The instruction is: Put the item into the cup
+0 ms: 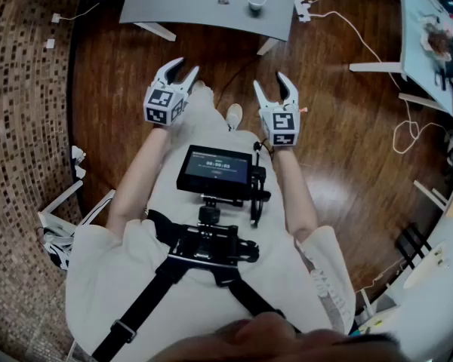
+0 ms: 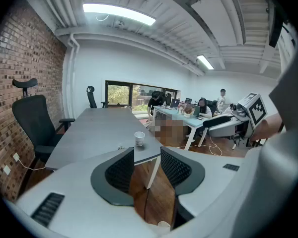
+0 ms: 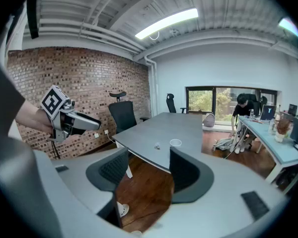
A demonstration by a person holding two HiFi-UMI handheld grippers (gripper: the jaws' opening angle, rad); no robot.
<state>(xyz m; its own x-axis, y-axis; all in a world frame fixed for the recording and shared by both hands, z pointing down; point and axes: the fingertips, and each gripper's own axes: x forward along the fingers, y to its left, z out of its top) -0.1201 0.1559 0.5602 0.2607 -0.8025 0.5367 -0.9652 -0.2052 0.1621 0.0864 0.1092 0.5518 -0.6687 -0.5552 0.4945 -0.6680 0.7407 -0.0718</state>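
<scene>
A white paper cup (image 1: 256,0) stands on the grey table (image 1: 181,6) ahead of me, with a small dark item (image 1: 223,0) lying just to its left. Both grippers hang in the air above the wooden floor, well short of the table. My left gripper (image 1: 179,72) is open and empty, and so is my right gripper (image 1: 276,86). The left gripper view has the cup (image 2: 139,138) beyond the jaws, the item (image 2: 120,146) beside it. From the right gripper view, the cup (image 3: 176,143) and the item (image 3: 157,146) sit near the table's front corner.
A black office chair (image 2: 32,123) stands left of the table by the brick wall. Cables (image 1: 362,36) trail over the floor at the right. A second desk (image 1: 430,44) with clutter is at the far right, people seated at desks beyond (image 2: 203,108). A camera rig (image 1: 215,173) hangs on my chest.
</scene>
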